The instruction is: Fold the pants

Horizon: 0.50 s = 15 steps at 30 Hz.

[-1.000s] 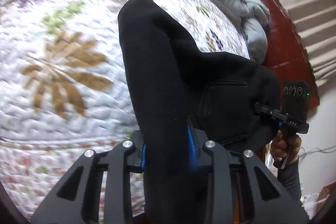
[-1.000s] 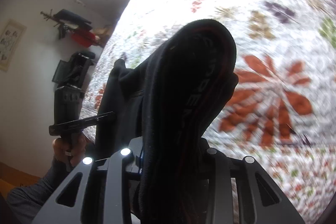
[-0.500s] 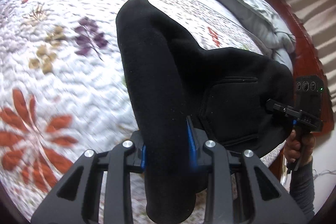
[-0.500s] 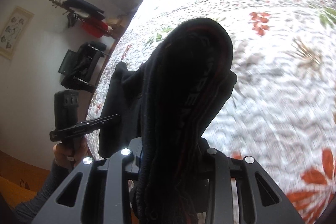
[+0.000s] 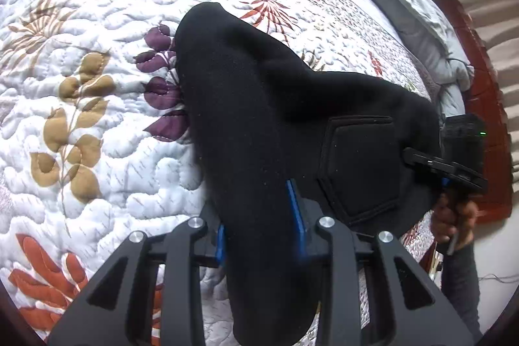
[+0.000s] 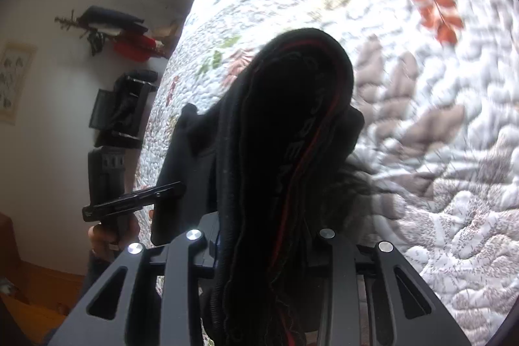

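Pants (image 5: pixel 259 125) carried farther across quilt (image 5: pixel 97 125), clamped in both tools

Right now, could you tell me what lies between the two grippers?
The black pants span that stretch, pinched in the left gripper and the right gripper; the left wrist view shows a patch pocket between them, above the floral quilt.

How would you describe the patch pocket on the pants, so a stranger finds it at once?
Start at the white floral quilt covering the bed. Above it hang the black fleece pants, pinched by both grippers. The pocket is a stitched, shield-shaped patch, the only outlined panel on that plain cloth.
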### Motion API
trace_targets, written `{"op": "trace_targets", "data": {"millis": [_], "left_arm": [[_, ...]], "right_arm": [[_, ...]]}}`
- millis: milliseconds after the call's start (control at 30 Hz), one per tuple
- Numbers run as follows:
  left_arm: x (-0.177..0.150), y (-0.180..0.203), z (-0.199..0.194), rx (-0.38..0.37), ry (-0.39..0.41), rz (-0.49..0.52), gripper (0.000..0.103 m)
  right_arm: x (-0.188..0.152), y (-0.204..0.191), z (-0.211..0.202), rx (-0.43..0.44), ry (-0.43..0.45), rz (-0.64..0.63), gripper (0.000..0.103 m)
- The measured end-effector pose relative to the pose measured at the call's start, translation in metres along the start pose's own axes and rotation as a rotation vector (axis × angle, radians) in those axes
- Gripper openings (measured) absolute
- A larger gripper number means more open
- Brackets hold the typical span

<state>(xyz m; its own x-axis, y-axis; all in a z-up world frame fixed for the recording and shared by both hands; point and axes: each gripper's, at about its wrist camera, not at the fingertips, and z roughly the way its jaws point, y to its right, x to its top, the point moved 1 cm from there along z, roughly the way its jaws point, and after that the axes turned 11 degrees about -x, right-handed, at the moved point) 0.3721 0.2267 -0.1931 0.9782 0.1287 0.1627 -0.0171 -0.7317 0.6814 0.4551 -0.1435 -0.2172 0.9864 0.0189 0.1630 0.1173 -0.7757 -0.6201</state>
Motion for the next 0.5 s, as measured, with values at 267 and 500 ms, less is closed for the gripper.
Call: {"op": "trace_targets", "data": {"millis": [267,500], "left_arm": [[-0.005,-0.003,0.005,-0.021,0.039,-0.005,0.049],[-0.015,0.003,-0.057,0.030,0.235,0.053,0.069]], "right_arm": [[-0.005,0.026,0.010,0.016,0.012,0.048,0.053],[-0.001,0.015,-0.049,-0.119,0.163,0.027,0.058]]}}
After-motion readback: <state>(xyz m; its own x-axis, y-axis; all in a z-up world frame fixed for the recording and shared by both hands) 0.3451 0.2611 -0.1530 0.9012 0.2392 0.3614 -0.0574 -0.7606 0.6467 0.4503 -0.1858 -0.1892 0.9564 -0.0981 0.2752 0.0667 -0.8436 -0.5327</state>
